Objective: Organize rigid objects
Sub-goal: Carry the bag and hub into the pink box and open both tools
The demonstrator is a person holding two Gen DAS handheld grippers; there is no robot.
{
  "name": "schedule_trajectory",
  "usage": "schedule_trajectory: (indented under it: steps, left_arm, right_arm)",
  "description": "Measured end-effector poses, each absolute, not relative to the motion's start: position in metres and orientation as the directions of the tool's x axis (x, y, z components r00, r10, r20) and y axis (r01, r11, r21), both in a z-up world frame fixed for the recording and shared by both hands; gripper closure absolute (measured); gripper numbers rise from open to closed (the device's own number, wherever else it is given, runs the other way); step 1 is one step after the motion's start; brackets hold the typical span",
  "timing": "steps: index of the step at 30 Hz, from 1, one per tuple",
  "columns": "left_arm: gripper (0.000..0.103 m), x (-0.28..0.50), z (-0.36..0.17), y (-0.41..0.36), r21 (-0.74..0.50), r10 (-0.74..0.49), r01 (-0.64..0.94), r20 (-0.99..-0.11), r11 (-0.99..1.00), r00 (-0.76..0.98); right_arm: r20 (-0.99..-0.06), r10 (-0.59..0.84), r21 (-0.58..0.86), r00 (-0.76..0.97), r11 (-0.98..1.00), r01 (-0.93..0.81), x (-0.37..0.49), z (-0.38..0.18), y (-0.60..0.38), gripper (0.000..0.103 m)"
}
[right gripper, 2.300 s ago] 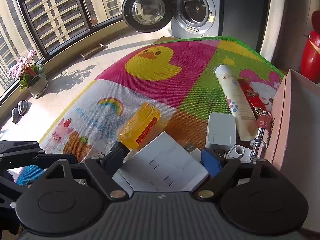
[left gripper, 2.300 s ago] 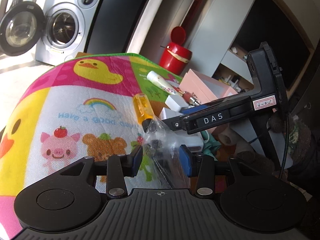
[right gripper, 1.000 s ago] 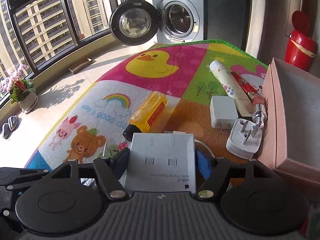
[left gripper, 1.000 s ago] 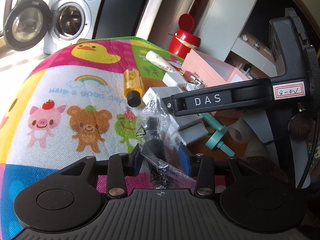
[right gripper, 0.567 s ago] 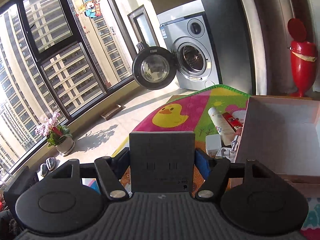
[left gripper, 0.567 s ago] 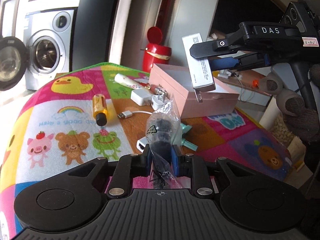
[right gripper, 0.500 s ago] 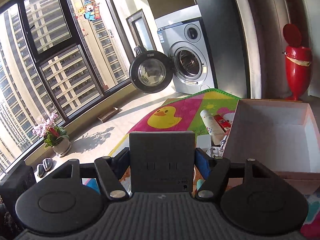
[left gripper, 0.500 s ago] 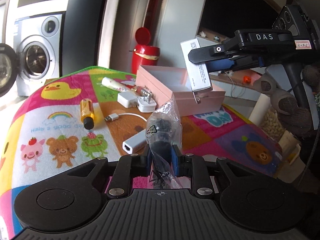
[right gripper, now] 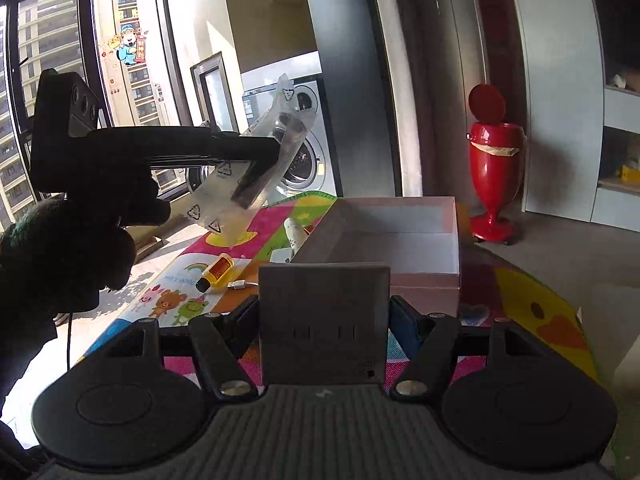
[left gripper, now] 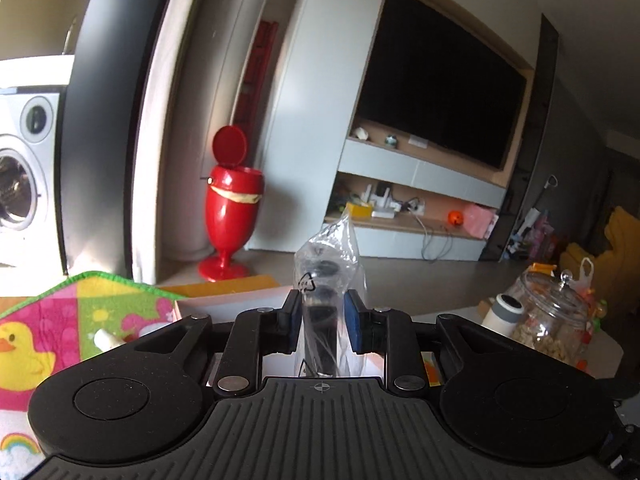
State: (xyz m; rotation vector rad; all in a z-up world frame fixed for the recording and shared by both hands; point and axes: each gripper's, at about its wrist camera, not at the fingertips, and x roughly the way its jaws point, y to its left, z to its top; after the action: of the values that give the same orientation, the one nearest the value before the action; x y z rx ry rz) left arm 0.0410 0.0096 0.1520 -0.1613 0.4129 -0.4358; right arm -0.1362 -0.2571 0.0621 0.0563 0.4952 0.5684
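My left gripper (left gripper: pixel 324 316) holds a clear plastic bag (left gripper: pixel 326 276) with a dark part inside. Its blue pads touch the bag's sides while the jaws are opening slightly. In the right wrist view the same left gripper (right gripper: pixel 276 148) hangs high at the left, over the mat, with the bag (right gripper: pixel 256 168) drooping from it. My right gripper (right gripper: pixel 324 320) is shut on a flat grey cable box (right gripper: pixel 324 300), held upright just short of the open pink box (right gripper: pixel 424 280), whose inside looks empty.
On the cartoon play mat (right gripper: pixel 168 300) lie a yellow bottle (right gripper: pixel 216 272), a USB cable (right gripper: pixel 240 284) and a white tube (right gripper: pixel 296 232). A red bin (right gripper: pixel 496 168) stands behind the pink box. A glass jar (left gripper: pixel 548 320) sits at the right.
Both grippers have risen and swung with their loads. The left wrist view has left the mat for the TV wall. The left gripper now shows high at the left of the right wrist view.
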Motion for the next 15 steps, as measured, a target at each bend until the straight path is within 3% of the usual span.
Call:
schedule_trajectory:
  steps: [3,9,13,15]
  left_arm:
    - [0.076,0.043,0.132,0.02,-0.258,-0.41,0.335,-0.344,0.906,0.845]
    - [0.076,-0.007,0.079,0.069,-0.367,-0.413,0.255,-0.461,0.895,0.786]
    - [0.076,-0.044,0.053,0.086,-0.277,-0.324,0.206,-0.501,0.938,0.802]
    - [0.076,-0.054,0.048,0.094,-0.225,-0.264,0.168,-0.514,0.96,0.816]
  right_arm:
    - [-0.429,0.5,0.186,0.752,0.864,-0.468,-0.133,0.06,-0.27,0.034]
    - [-0.392,0.494,0.218,0.776,0.869,-0.444,-0.096,0.081,-0.277,0.034]
    - [-0.41,0.528,0.275,0.744,0.849,-0.451,-0.036,0.104,-0.259,0.034]
    - [-0.465,0.562,0.355,0.684,0.826,-0.438,0.012,0.11,-0.24,0.034]
